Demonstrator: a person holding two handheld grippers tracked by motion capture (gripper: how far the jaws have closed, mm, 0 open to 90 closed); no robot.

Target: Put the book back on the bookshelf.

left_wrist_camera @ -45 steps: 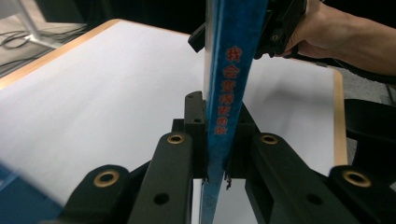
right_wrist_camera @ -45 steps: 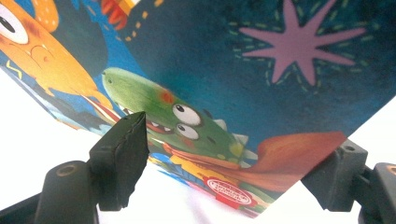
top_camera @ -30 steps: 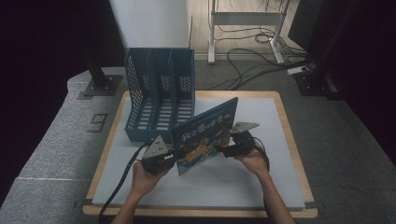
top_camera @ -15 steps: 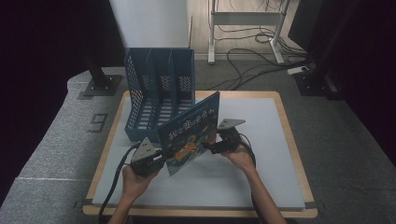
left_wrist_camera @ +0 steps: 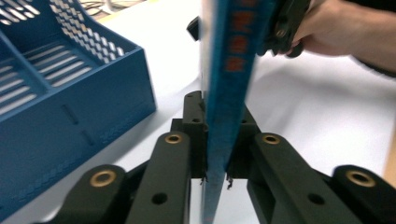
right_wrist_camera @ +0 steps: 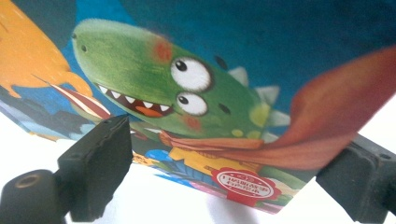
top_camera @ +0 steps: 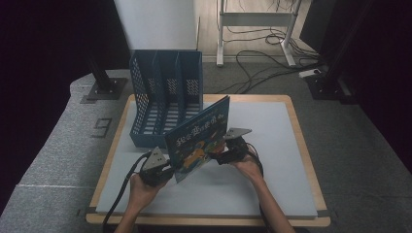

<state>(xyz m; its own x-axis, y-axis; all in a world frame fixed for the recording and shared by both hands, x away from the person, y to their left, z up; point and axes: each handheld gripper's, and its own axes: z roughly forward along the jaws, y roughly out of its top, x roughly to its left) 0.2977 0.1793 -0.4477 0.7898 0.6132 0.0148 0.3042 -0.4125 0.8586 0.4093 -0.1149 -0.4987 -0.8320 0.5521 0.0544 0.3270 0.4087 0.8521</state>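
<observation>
The left gripper [top_camera: 163,170] is clamped on the picture book [top_camera: 199,138], held upright above the board just in front of the blue file rack [top_camera: 165,97], while the right gripper [top_camera: 228,154], jaws just opening, has let go; slotting remains.

High view: dim room, dark edges, lit mat [top_camera: 272,194] in centre. Both gripper views bright but soft; close book [right_wrist_camera: 196,93] blurred.

Grey carpet floor [top_camera: 369,160], dark surroundings at both sides. White panel [top_camera: 155,24] at back. White metal stand [top_camera: 255,19] behind table, black cables [top_camera: 257,53] strewn beneath.
</observation>
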